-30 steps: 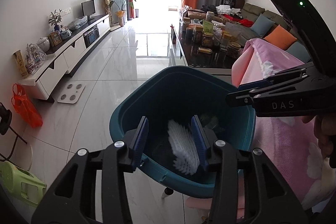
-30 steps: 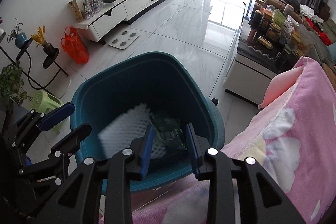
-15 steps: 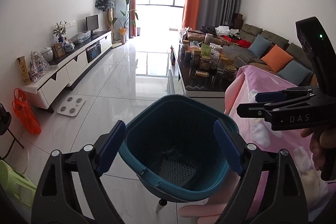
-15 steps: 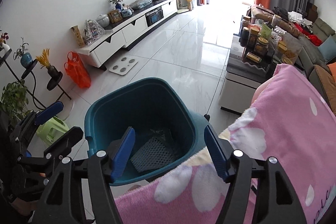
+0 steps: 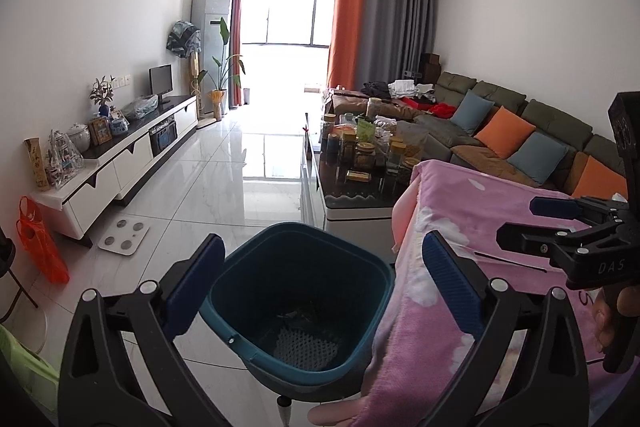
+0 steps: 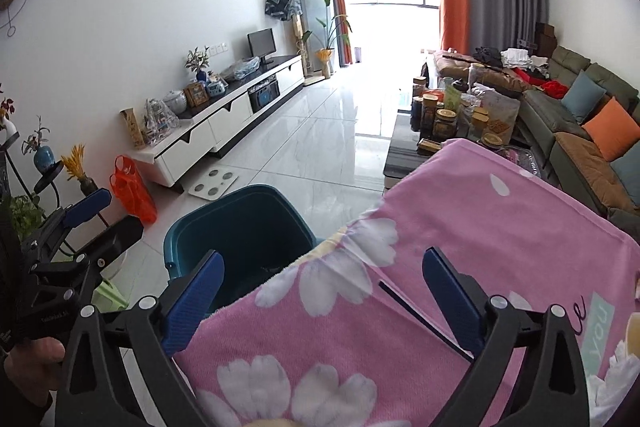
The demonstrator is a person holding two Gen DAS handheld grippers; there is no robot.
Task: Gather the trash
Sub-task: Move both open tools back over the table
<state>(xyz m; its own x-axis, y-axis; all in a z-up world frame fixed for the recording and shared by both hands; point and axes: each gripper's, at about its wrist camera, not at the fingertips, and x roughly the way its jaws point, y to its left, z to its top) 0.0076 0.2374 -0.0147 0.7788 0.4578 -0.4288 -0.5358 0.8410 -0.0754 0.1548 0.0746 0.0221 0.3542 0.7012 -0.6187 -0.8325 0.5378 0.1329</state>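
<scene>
A teal trash bin (image 5: pixel 256 263) stands on the floor below my left gripper (image 5: pixel 322 267), which is open and empty above it. White foam netting (image 5: pixel 306 347) and dark wrappers lie at the bin's bottom. The bin also shows in the right wrist view (image 6: pixel 240 219), at lower left. My right gripper (image 6: pixel 322 283) is open and empty above a pink flowered blanket (image 6: pixel 460 227). The right gripper shows at the right edge of the left wrist view (image 5: pixel 560 227); the left gripper shows at the left edge of the right wrist view (image 6: pixel 76 223).
The pink blanket (image 5: pixel 480 211) covers a surface right of the bin. A black coffee table (image 5: pixel 356 187) crowded with jars stands beyond. A white TV cabinet (image 5: pixel 120 163) runs along the left wall. An orange bag (image 5: pixel 38 243), a white scale (image 5: pixel 124 231) and a sofa (image 5: pixel 520 139).
Both grippers opened and dropped the foam netting and the green wrapper into the bin, then rose and drew back. The view now takes in more of the room.
</scene>
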